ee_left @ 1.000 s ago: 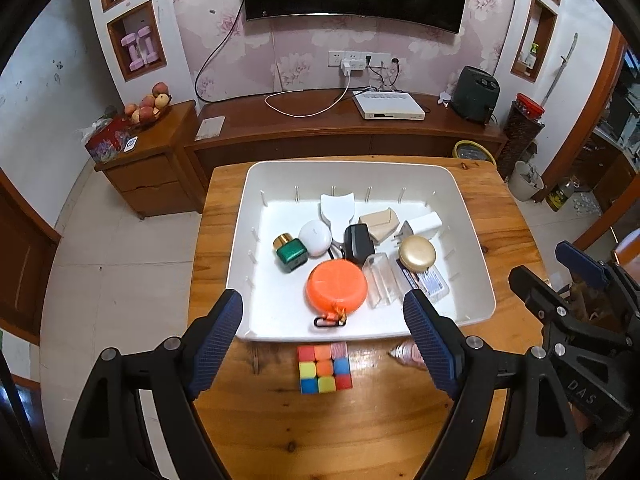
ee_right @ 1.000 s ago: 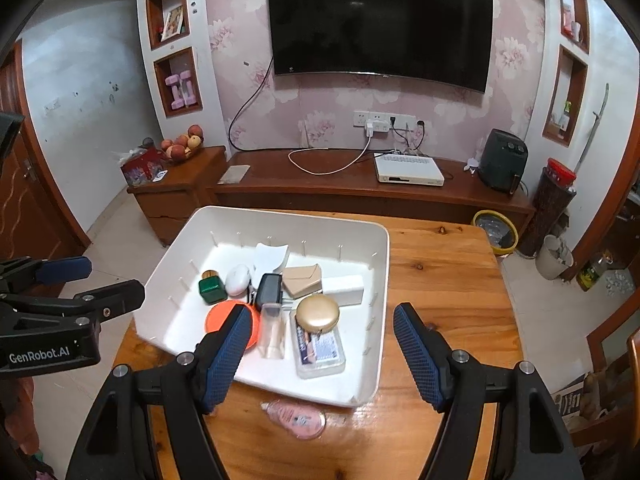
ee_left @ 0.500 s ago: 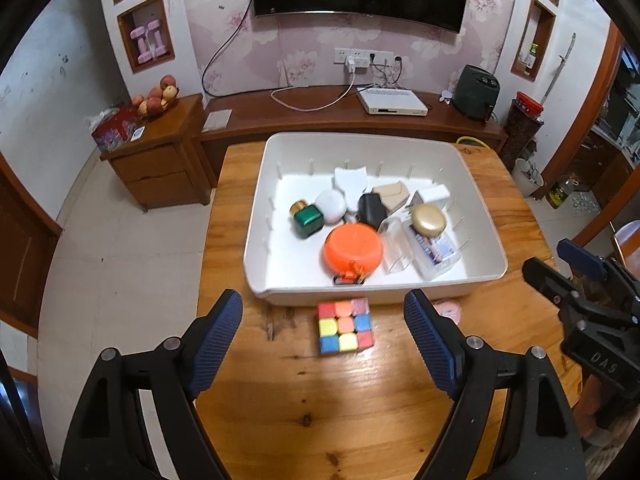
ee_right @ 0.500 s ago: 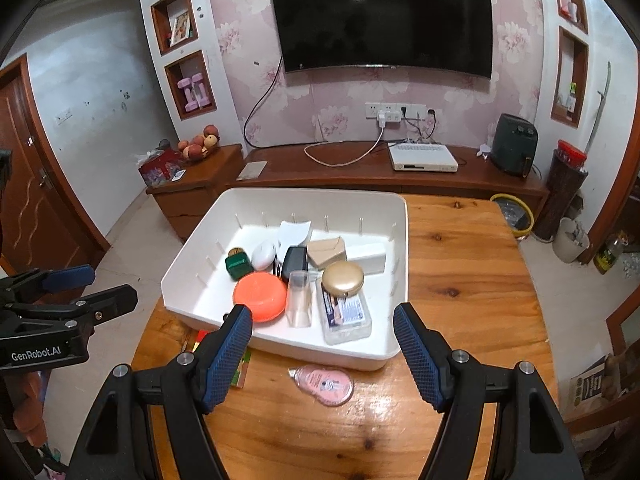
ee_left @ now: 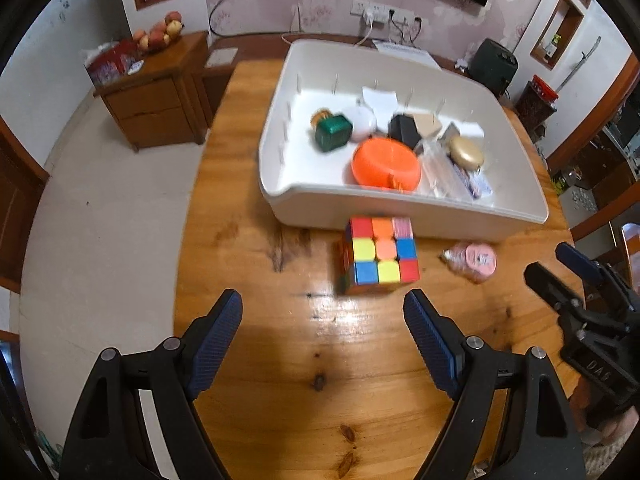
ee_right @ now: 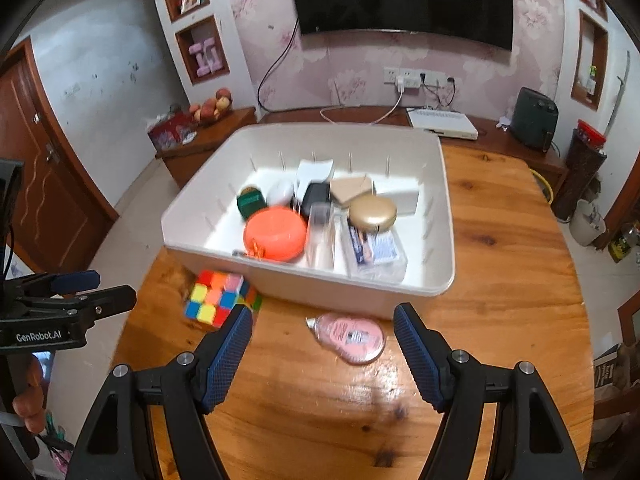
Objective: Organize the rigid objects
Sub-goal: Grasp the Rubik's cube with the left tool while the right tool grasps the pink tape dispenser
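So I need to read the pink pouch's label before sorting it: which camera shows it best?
The right wrist view: the pink pouch lies flat, whole and central between its open jaws. The left wrist view shows it smaller, off to the right and blurred.

The right gripper (ee_right: 323, 332), two black arms tipped with ribbed blue pads, stands with its jaws apart and empty over a glossy round wooden table (ee_right: 500, 280). Between the pads, flat on the wood, lies a pink oval packet (ee_right: 347, 337) just beside the near wall of a white rectangular plastic bin (ee_right: 447, 216). Inside the bin are an orange round case (ee_right: 275, 233), a gold round compact (ee_right: 373, 211), a clear plastic box (ee_right: 320, 236), a green cube-shaped bottle (ee_right: 250, 202) and a black block (ee_right: 316, 197). A multicoloured puzzle cube (ee_right: 216, 298) sits on the table near the bin's left corner, partly behind the left pad. The left gripper (ee_right: 76, 288) juts in from the left edge
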Demonstrator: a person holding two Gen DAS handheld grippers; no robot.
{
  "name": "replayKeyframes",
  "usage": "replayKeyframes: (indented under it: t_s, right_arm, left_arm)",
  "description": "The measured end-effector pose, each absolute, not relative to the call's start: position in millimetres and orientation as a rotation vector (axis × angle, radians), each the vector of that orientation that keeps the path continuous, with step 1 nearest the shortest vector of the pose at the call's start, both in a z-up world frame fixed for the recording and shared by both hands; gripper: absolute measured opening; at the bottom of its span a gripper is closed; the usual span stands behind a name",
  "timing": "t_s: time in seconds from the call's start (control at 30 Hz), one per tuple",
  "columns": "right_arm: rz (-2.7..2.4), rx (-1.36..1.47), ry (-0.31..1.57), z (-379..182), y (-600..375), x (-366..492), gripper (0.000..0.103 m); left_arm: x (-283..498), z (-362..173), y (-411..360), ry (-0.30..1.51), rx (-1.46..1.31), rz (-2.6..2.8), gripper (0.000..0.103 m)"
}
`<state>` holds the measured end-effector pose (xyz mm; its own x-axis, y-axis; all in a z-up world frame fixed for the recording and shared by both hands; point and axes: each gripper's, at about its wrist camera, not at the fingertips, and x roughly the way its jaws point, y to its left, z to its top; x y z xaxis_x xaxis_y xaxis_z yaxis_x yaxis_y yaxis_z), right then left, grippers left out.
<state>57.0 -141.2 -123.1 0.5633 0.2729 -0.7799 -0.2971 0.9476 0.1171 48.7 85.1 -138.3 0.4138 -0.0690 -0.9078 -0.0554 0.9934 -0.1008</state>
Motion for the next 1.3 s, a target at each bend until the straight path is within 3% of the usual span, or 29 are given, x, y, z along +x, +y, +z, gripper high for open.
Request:
replayKeyframes:
  t_s: [0.67,1.13,1.3]
  right_arm:
    - [0.3,-0.098,1.03,-228,-167,77,0.074]
    - [0.382,-0.19,0.941,-231,-145,92,0.078]
    - [0.439,-0.209,0.918,-230,-138,90,0.064]
  left_arm:
    - [94,-190,38,1.197,-0.109,0.029,0.085]
    - [104,-213,48,1.213,-0.135,0.145,0.085]
    - [105,-214,50,1.209,-0.151,0.138,0.083]
